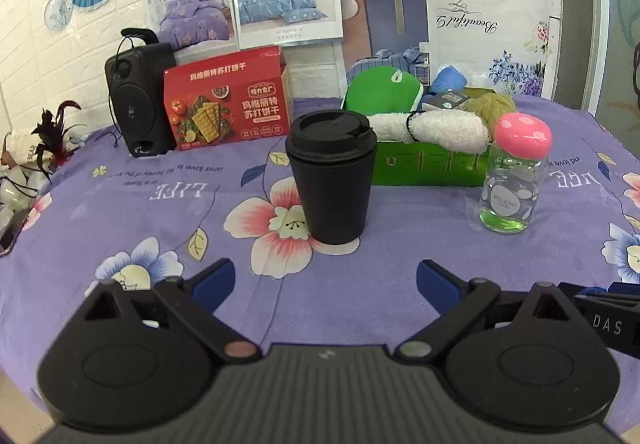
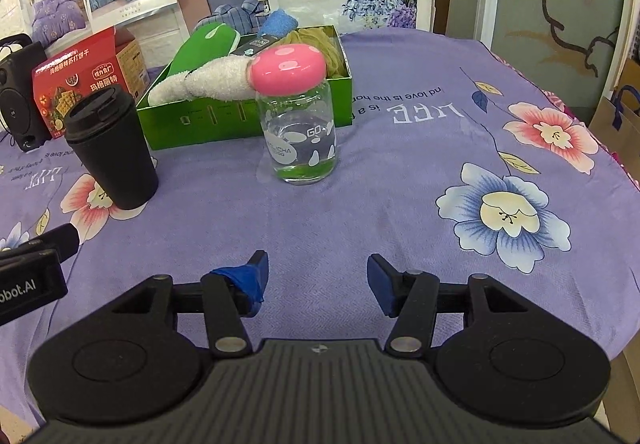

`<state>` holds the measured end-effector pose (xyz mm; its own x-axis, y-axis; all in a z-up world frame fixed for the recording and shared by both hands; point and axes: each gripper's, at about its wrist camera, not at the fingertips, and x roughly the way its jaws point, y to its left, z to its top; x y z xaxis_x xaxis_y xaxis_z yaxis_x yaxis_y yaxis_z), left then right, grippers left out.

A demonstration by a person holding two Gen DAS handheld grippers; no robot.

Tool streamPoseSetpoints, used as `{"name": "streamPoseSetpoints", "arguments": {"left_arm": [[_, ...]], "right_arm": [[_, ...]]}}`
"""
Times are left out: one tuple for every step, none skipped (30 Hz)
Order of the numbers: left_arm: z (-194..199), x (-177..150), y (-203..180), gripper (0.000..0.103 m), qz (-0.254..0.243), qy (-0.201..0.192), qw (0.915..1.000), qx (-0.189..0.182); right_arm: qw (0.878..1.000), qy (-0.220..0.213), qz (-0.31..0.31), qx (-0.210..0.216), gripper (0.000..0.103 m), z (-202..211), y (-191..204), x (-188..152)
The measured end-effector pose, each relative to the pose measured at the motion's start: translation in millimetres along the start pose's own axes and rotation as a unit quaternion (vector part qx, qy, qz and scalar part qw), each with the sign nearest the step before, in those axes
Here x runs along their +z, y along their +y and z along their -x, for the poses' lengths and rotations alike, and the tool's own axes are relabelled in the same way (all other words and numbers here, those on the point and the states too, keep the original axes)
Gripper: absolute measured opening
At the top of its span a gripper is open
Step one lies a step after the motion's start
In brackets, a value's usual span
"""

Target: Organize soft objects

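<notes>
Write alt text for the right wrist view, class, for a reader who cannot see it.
The open right gripper hovers empty over a purple floral cloth. Ahead stand a pink-capped bottle and black cup, before a green box holding a white towel.

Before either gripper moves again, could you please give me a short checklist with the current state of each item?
1. Left gripper open and holding nothing: ok.
2. Right gripper open and holding nothing: ok.
3. Soft things inside the green box: not ok, the white towel hangs over the front rim.
4. Straight path to the box: not ok, the black cup and the glass bottle stand upright in front of it.
5. Room left in the box: cannot tell.
</notes>
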<state>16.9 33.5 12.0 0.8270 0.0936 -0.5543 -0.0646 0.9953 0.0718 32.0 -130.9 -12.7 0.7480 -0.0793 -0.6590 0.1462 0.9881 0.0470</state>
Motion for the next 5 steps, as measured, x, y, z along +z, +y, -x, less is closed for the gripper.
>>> {"name": "streamPoseSetpoints", "arguments": {"left_arm": [[0.4, 0.2, 0.4, 0.097, 0.0, -0.001, 1.0, 0.0], [1.0, 0.5, 0.5, 0.097, 0.0, -0.002, 1.0, -0.001], [1.3, 0.8, 0.8, 0.097, 0.002, -0.003, 1.0, -0.003], [1.6, 0.8, 1.2, 0.097, 0.004, -0.002, 1.0, -0.006], [1.7, 0.5, 1.6, 0.097, 0.007, -0.002, 0.9999, -0.009]], "right_arm": [[1.0, 0.001, -0.001, -0.001, 0.04, 0.0, 0.9, -0.4], [1.0, 0.001, 0.0, -0.001, 0.04, 0.0, 1.0, -0.4], [1.0, 0.001, 0.0, 0.0, 0.04, 0.2, 1.2, -0.4], [1.0, 0.0, 0.0, 0.001, 0.04, 0.5, 1.8, -0.4], [1.0, 0.0, 0.001, 0.001, 0.04, 0.7, 2.3, -0.4]]}}
